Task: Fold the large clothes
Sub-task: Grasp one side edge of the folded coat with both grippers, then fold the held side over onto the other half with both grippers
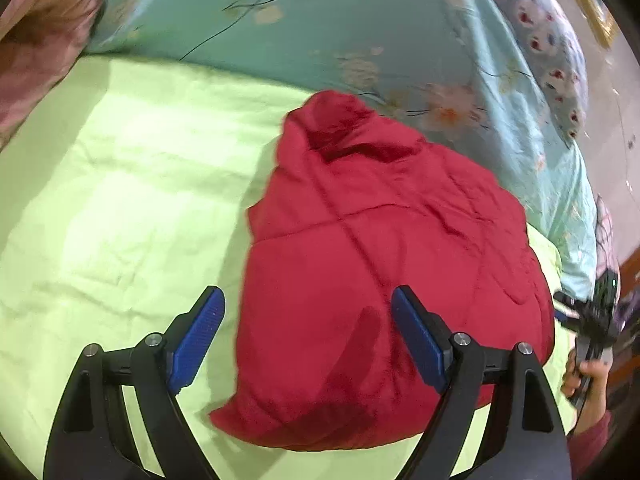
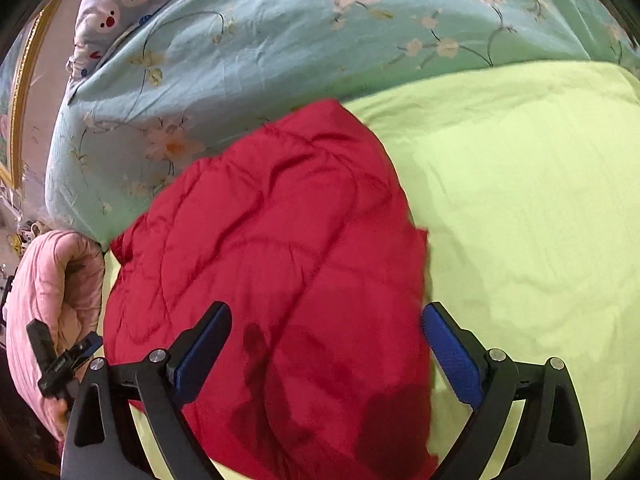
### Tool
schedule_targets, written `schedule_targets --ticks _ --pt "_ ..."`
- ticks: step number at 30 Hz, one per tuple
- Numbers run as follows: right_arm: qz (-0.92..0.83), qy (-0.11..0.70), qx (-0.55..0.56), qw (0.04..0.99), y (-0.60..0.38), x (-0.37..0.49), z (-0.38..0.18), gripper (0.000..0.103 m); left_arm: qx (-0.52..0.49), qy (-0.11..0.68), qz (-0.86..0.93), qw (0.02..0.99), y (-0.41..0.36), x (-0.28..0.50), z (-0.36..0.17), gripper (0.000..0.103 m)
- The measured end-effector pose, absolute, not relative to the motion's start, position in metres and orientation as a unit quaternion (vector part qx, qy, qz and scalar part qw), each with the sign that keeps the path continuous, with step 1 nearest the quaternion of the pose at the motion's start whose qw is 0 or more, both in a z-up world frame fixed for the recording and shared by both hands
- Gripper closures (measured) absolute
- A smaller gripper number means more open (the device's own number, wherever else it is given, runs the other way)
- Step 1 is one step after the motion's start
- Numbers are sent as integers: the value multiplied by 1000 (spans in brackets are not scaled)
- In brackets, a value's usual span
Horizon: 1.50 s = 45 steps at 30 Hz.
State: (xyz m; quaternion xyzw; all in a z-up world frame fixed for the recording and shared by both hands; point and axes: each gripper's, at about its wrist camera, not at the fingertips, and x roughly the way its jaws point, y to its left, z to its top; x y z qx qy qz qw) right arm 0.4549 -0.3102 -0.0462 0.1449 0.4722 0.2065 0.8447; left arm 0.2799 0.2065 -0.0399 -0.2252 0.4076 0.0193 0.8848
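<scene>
Red quilted padded garment [image 1: 380,264], folded into a rough bundle, lying on lime-green cotton bedsheet [image 1: 120,184], far edge against teal floral-print quilt [image 1: 320,32].

Left gripper [image 1: 308,312]: jaws wide apart, nothing between pads, hovering above near end of garment w/o contact. Left blue ribbed pad [image 1: 200,332] over bare sheet just beside garment's left edge; right pad over the red fabric. Fingers' shadow falling on cloth below.

Right gripper [image 2: 326,340]: jaws likewise spread, empty, above garment's near end. Left pad [image 2: 204,352] over red fabric, right pad [image 2: 452,356] over sheet just off garment's right edge. No grip seen either side.

Materials/shapes: garment satin-like w/ slight sheen, stitched quilting lines crossing diagonally, puffy panels; rounded hood- or collar-like hump at far end in left wrist view. Sheet matte, lightly creased. Quilt smooth, pale blossoms and thin dark stems. Pink quilted fabric [image 2: 52,300] bunched at bed edge, left of garment in right wrist view. White patterned pillow w/ red-blue cartoon print [image 2: 116,4] beyond quilt. Gripper arms black plastic, metal pivot pins; pads blue, finely textured.

Person's hand [image 1: 584,376] on right gripper's handle at left wrist view's right edge, dark red sleeve below.
</scene>
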Motion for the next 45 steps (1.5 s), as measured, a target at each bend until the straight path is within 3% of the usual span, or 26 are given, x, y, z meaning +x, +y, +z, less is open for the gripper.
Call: schedule_targets --ticks 11,14,16,22,30,32,34,36,37,39,45 --pt "229 501 164 819 -312 447 -74 6 -276 423 -18 863 216 293 -68 17" --pt "232 502 173 815 -311 450 -77 6 -303 427 -35 852 220 298 -75 12" --pt "236 503 177 813 -311 452 -79 5 -318 433 -37 843 221 302 -82 0" --pt "250 508 197 800 -307 459 -89 1 -350 432 -64 829 220 312 -98 0" --pt "289 525 259 757 -306 470 -112 2 -399 419 -106 809 205 327 -107 0" --pt "290 524 253 760 -303 468 -111 5 -370 413 -104 826 195 326 -99 9" --pt "289 522 246 764 -302 465 -108 16 -358 406 -105 834 190 325 -92 26" --pt "293 516 247 766 -302 460 -103 35 -356 402 -105 837 190 323 -87 37" --pt "295 514 248 766 -302 458 -101 39 -348 399 -104 842 188 320 -82 44" --pt "297 508 249 769 -303 453 -93 49 -338 393 -104 849 184 317 -72 50" --pt "306 493 253 774 -302 430 -68 59 -325 375 -117 860 179 290 -45 57"
